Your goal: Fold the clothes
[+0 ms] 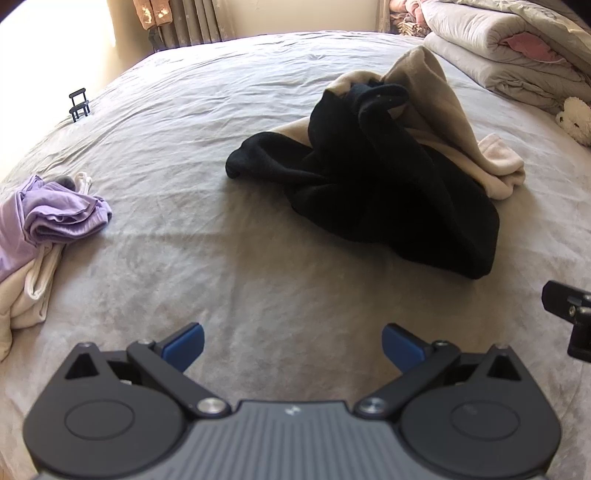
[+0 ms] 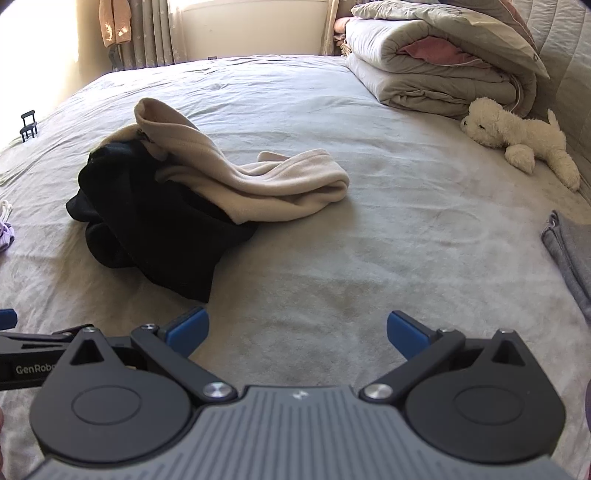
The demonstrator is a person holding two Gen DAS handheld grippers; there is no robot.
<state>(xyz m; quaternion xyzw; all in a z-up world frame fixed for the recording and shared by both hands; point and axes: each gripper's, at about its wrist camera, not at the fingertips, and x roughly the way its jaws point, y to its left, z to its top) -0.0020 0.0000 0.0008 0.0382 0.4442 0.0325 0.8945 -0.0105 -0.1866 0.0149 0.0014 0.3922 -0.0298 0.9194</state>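
— Where are the clothes?
— A black garment (image 1: 388, 192) and a beige one (image 2: 258, 177) lie heaped mid-bed (image 1: 221, 258).
— The tongs?
— Left tongs (image 1: 293, 347) and right tongs (image 2: 297, 332) hover spread wide, empty.

A wide bed (image 2: 369, 229) in a pale grey sheet is filling most of the room. Bright daylight is pouring in from a window (image 2: 243, 22) in the far wall, with grey curtains (image 2: 155, 33) hanging to its left. A folded quilt (image 2: 436, 70) is lying at the far right, a white plush toy (image 2: 524, 136) just beside it.
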